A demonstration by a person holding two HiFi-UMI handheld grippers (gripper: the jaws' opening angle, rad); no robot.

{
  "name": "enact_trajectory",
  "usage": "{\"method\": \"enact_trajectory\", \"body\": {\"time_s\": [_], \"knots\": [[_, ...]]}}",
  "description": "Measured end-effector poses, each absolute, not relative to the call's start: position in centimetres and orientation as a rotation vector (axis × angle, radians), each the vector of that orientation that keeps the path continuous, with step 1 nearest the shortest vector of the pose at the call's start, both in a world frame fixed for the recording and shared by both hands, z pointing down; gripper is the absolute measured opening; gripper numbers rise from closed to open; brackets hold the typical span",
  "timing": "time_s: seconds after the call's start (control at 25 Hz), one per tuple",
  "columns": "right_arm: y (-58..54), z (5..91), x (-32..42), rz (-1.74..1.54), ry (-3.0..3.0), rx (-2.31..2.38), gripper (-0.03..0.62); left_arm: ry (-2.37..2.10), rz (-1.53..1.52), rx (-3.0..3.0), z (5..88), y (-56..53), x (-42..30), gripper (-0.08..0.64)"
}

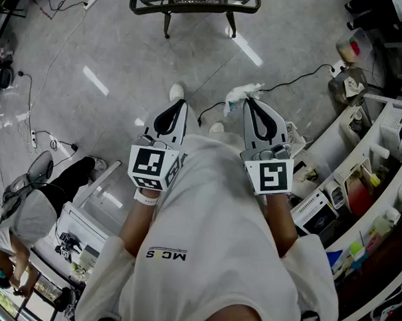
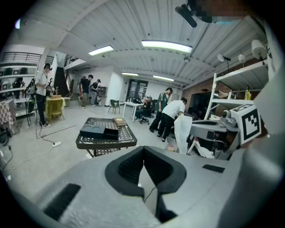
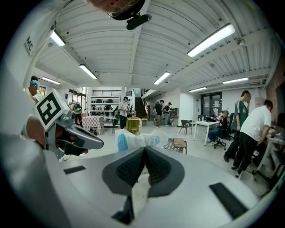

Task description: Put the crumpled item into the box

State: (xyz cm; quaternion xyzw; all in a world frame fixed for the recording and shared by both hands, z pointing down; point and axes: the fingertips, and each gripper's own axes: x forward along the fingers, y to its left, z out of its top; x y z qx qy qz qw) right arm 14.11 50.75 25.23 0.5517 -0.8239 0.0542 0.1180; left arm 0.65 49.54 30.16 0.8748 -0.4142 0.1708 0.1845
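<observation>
Since the black box [image 2: 99, 131] on the mesh table [image 2: 107, 142] lies well beyond both jaw pairs, the right gripper [image 3: 144, 148] is clenched on the crumpled plastic bag [image 3: 129, 140], bunched just past its tips, likely for carrying, while the left gripper [image 2: 143, 149] is closed on nothing.

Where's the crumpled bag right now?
The crumpled bag is pinched at the tip of the right gripper, held above the floor near the middle of the head view, just right of the left gripper.

Floor [image 1: 126, 47]: glossy grey, cables [image 1: 56, 57] trailing
Ceiling [image 2: 133, 26]: white, ribbed, strip lights [image 2: 167, 44]
Furniture: black mesh table [image 1: 195, 0], white shelving [image 1: 387, 125]
</observation>
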Motion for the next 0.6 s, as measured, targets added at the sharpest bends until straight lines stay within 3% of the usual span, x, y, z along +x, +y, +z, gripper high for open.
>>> {"method": "enact_trajectory", "body": {"time_s": [0.6], "knots": [[54.8, 25.0, 12.8, 0.245, -2.409, 1.620, 0.020, -1.118, 0.466, 2.582, 27.1, 53.6, 2.2, 0.024]]}}
